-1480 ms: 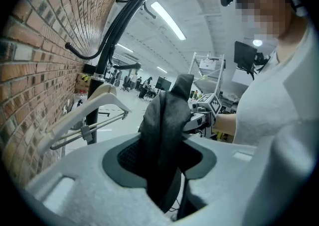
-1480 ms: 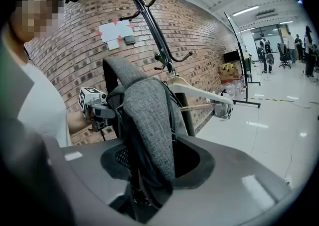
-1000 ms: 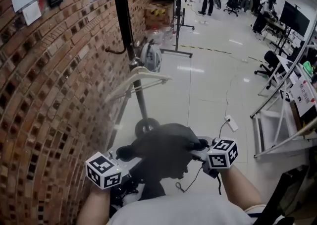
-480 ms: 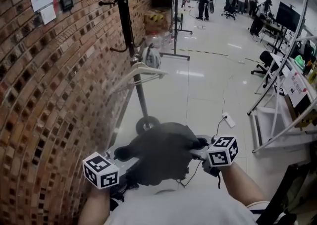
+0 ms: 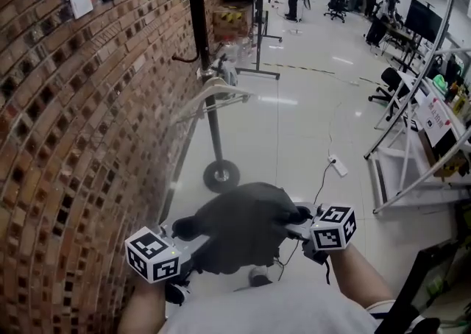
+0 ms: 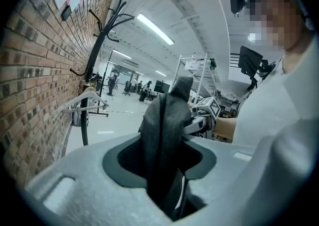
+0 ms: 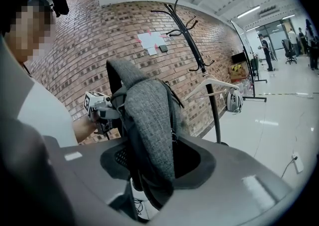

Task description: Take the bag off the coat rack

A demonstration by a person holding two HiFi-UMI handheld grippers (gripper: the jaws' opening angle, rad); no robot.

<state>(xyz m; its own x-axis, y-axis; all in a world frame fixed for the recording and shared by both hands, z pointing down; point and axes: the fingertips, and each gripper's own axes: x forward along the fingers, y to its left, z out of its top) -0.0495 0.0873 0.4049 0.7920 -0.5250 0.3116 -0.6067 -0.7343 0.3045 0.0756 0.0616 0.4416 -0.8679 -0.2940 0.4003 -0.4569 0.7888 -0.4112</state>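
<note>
A dark grey fabric bag (image 5: 239, 226) hangs between my two grippers, close to my body and away from the coat rack (image 5: 208, 68). My left gripper (image 5: 184, 233) is shut on the bag's left end, whose dark cloth (image 6: 162, 140) fills its jaws. My right gripper (image 5: 300, 221) is shut on the right end; grey woven cloth (image 7: 147, 130) and a strap run through its jaws. The black coat rack stands by the brick wall with bare upper hooks (image 7: 174, 16). A white hanger (image 5: 213, 93) and a pale bag (image 5: 227, 68) hang lower on its pole.
The brick wall (image 5: 81, 141) runs close along my left. The rack's round base (image 5: 221, 176) sits on the glossy floor ahead. A power strip with its cable (image 5: 337, 167) lies to the right, with metal frames (image 5: 412, 156) and desks beyond. People stand far off.
The head view has pulled back from the rack, so its base now shows farther ahead. Both grippers keep the bag in the same place in front of me.
</note>
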